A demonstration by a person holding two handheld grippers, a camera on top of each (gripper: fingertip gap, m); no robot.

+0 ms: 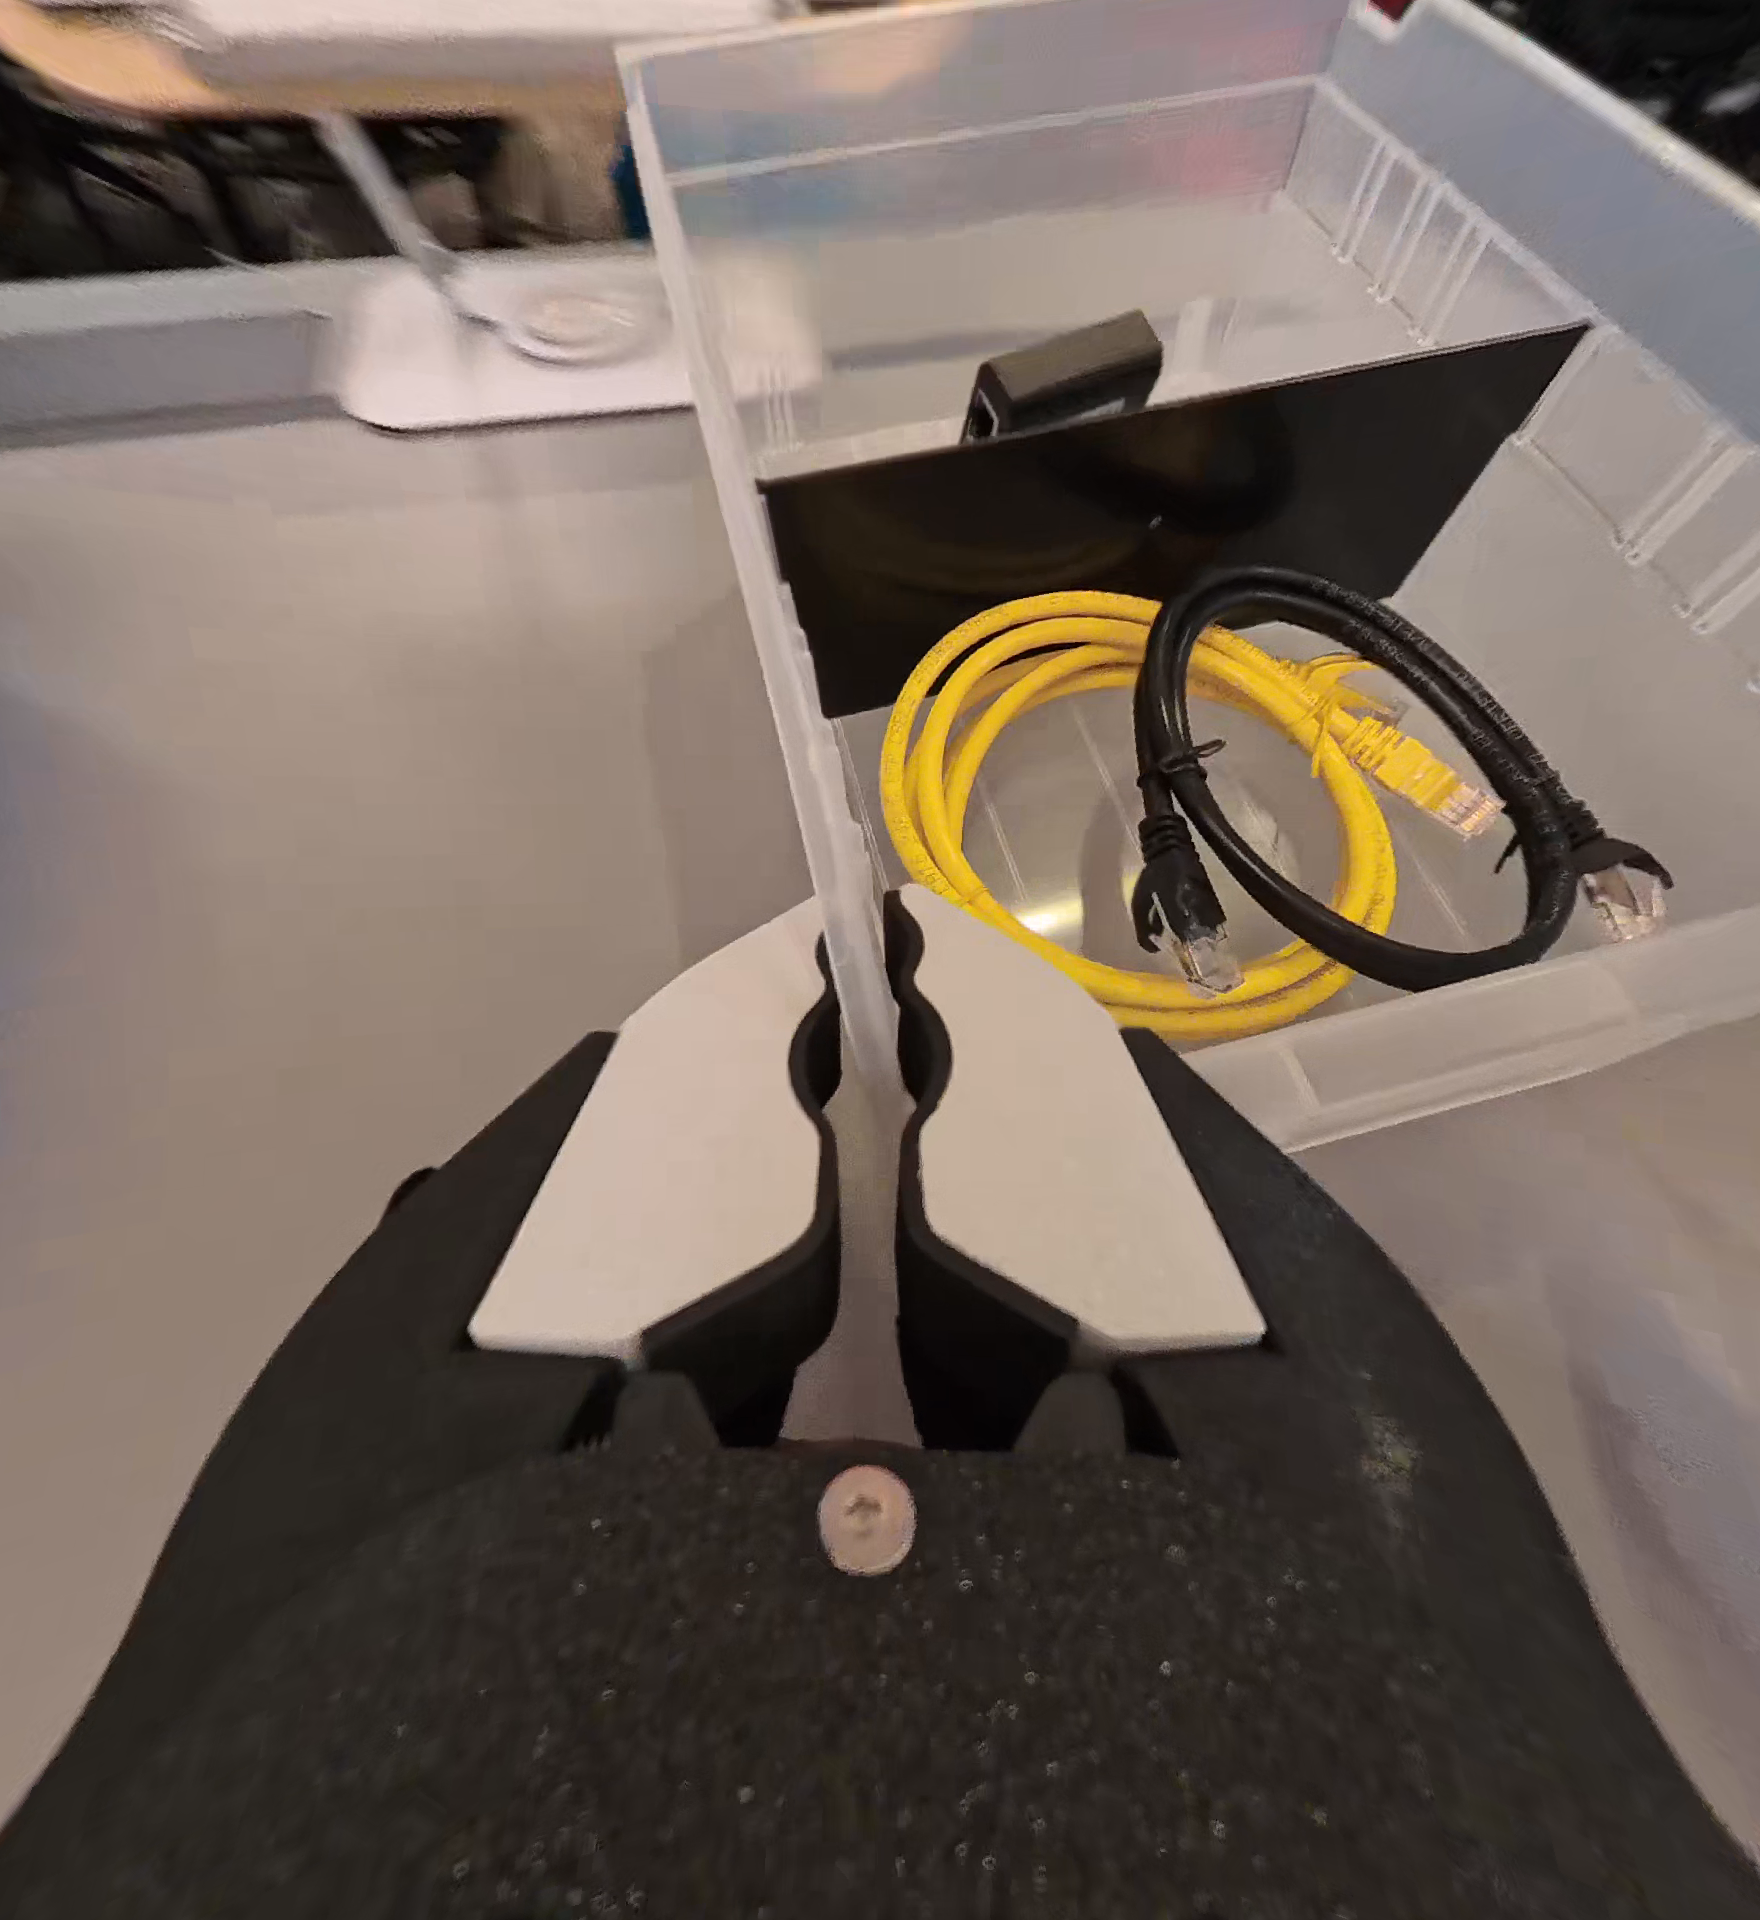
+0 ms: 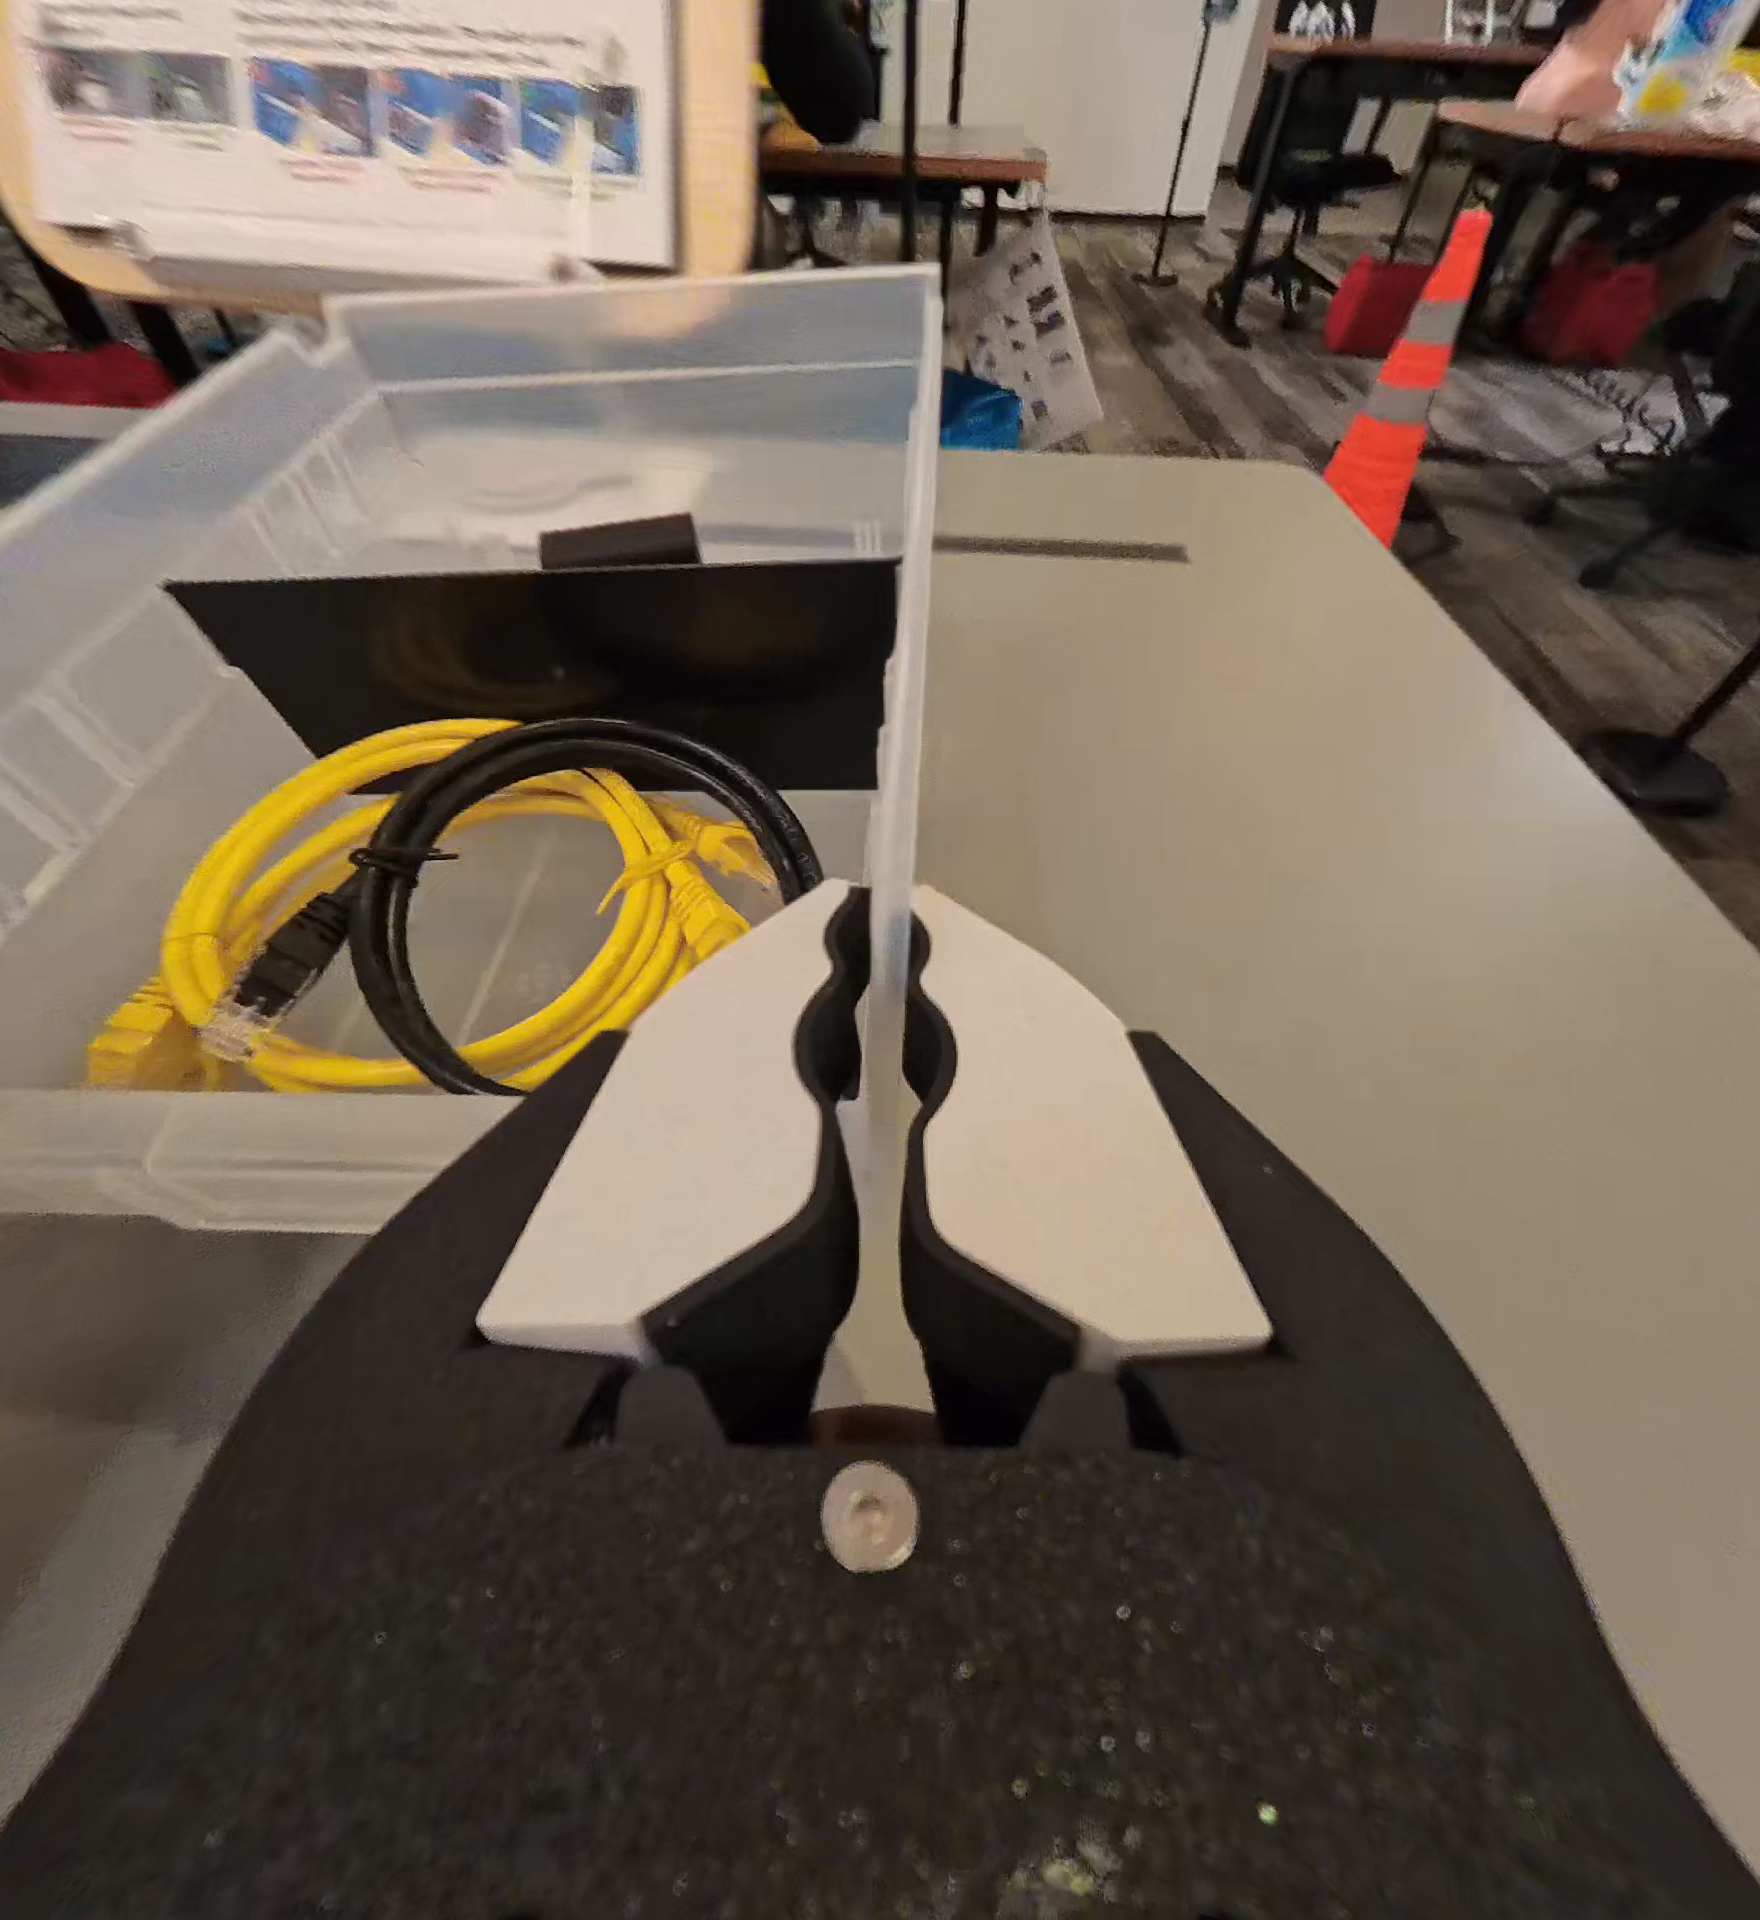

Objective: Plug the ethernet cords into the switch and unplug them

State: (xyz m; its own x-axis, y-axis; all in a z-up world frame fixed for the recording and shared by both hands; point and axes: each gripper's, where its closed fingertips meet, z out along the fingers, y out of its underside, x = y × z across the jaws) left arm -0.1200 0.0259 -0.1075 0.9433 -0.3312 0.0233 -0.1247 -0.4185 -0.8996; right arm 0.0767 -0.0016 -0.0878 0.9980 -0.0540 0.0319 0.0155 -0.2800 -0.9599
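A clear plastic bin [image 1: 1478,1029] stands on the grey table. In its near compartment lie a coiled yellow ethernet cord [image 1: 917,790] and a coiled black ethernet cord [image 1: 1271,904]. A black divider [image 1: 1167,520] crosses the bin, and behind it sits the small black switch [image 1: 1063,374]. My left gripper [image 1: 860,925] is shut on the bin's left wall [image 1: 751,520]. My right gripper [image 2: 881,904] is shut on the bin's right wall [image 2: 912,623]. The right wrist view also shows the yellow cord [image 2: 232,904], the black cord [image 2: 388,935], the divider [image 2: 543,655] and the switch [image 2: 621,542].
A white stand base [image 1: 502,353] sits on the table left of the bin. A board with a printed sheet [image 2: 336,125] hangs behind the bin. The grey table [image 2: 1271,831] stretches to the right. An orange cone [image 2: 1406,384], chairs and desks stand beyond it. My right fingertips sit around 20 centimeters from my left ones.
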